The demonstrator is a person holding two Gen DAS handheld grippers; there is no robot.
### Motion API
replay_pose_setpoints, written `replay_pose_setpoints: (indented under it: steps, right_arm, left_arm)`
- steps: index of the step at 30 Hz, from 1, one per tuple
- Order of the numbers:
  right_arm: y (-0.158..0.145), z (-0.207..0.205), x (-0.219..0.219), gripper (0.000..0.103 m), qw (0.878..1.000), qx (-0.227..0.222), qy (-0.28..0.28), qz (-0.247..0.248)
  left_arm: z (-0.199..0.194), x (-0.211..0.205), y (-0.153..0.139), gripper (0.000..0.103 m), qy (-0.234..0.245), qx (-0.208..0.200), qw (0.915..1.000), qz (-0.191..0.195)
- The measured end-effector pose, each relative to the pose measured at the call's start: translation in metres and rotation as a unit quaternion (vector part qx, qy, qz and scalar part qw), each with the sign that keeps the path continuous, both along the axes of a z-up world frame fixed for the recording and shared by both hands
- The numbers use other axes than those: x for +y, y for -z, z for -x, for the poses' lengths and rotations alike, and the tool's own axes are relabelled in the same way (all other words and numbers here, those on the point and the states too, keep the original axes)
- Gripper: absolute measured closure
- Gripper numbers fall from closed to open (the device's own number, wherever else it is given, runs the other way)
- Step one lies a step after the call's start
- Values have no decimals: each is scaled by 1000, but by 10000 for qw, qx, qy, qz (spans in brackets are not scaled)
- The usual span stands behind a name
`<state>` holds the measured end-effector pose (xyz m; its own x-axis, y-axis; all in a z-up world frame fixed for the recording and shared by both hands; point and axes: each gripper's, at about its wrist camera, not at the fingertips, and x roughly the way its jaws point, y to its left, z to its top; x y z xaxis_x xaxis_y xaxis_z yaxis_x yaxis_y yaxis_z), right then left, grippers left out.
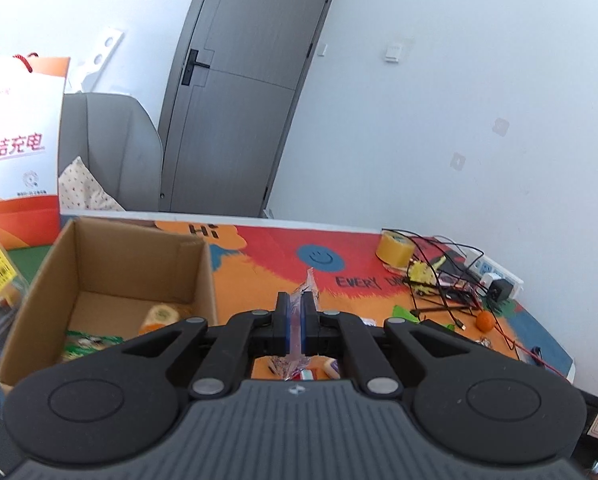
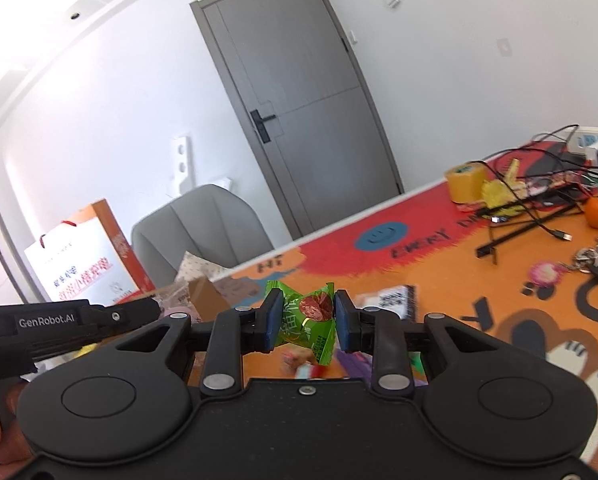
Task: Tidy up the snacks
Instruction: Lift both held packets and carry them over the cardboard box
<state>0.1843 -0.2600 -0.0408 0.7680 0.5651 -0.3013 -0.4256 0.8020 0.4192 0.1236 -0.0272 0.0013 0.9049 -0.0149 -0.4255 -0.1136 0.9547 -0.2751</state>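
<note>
Two grippers | left gripper (image 1: 296,312) pinching clear wrapper (image 1: 309,285) | right gripper (image 2: 306,318) clamping green snack (image 2: 307,319) | label "GenRobot.AI" (image 2: 46,322)

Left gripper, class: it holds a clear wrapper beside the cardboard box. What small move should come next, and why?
Probably a short move leftward, over the open cardboard box, and then release. The left gripper is shut on a thin clear-wrapped snack, held above the mat just right of the box wall. The box already holds a few snacks, so it seems the collecting place.

cardboard box (image 1: 99,280): tabletop (image 1: 259,256) left edge | tape roll (image 1: 395,250), cables (image 1: 447,280): far right corner | chair (image 1: 107,152): behind tabletop
</note>
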Motion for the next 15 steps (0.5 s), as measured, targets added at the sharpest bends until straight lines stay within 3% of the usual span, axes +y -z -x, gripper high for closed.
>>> replay_pose_setpoints:
  steps: [15]
  right_arm:
    - [-12,-2,57,74,9990,-73,-446,18]
  left_arm:
    - [8,60,-4,100,-553,-83,9984,87]
